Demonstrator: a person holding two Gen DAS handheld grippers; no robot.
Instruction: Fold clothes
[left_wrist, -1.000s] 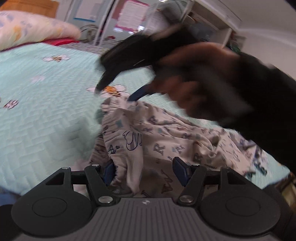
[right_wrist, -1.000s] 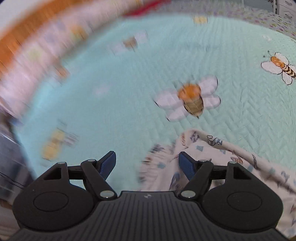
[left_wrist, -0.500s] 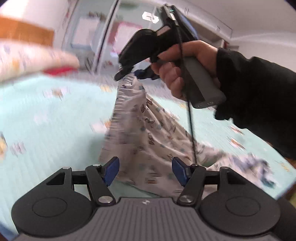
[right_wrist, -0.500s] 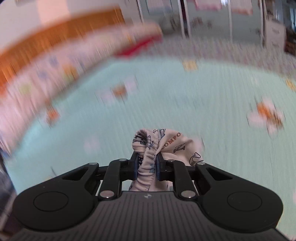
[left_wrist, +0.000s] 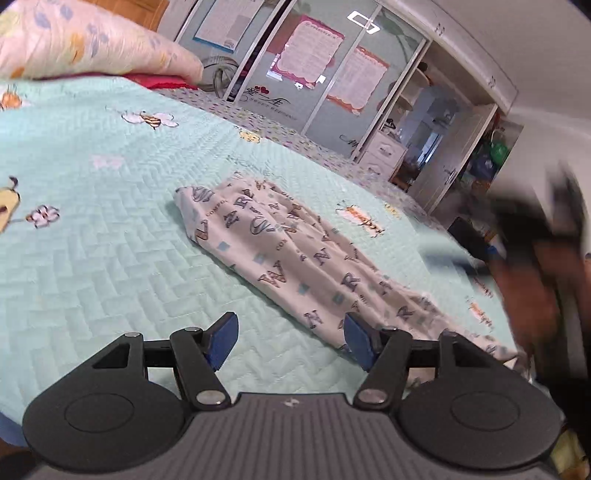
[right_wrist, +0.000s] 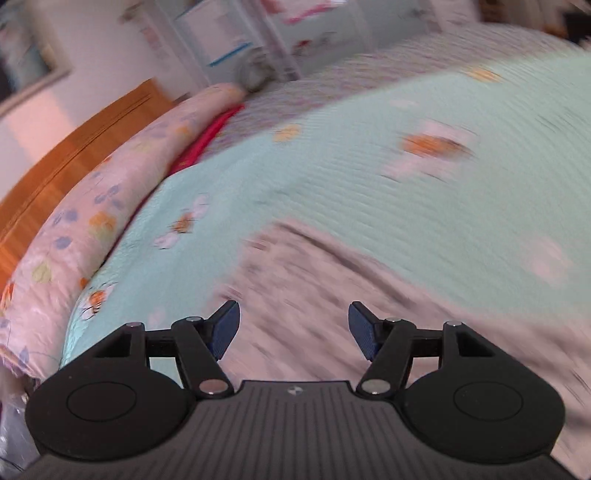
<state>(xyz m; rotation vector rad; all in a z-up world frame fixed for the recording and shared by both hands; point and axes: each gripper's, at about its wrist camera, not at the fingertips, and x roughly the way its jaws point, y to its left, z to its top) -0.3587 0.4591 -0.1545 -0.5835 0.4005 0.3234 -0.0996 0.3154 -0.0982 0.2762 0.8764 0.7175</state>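
My left claw (left_wrist: 290, 341) is open, its blue pads (left_wrist: 221, 341) standing wide apart, and it holds nothing; it hangs low over the bed (left_wrist: 92, 236), which has a mint quilt with bees on it. The garment (left_wrist: 280, 254), pale cloth printed with letters, lies spread in a long strip on the quilt, going from the middle of the bed toward the near right edge. Its near end lies just in front of my left claw's right pad, but I cannot tell if they touch. At the right edge of the left view my right hand (left_wrist: 532, 291) is a dark blur. My right claw (right_wrist: 293, 330) has just been opening, and now its jaws are wide apart with nothing pressed between them; the garment (right_wrist: 332, 291) is under them, blurred, lying on the quilt (right_wrist: 369, 177). A flowered pillow (right_wrist: 92, 221) lies along the wooden headboard (right_wrist: 66, 162) at the far side of the bed.
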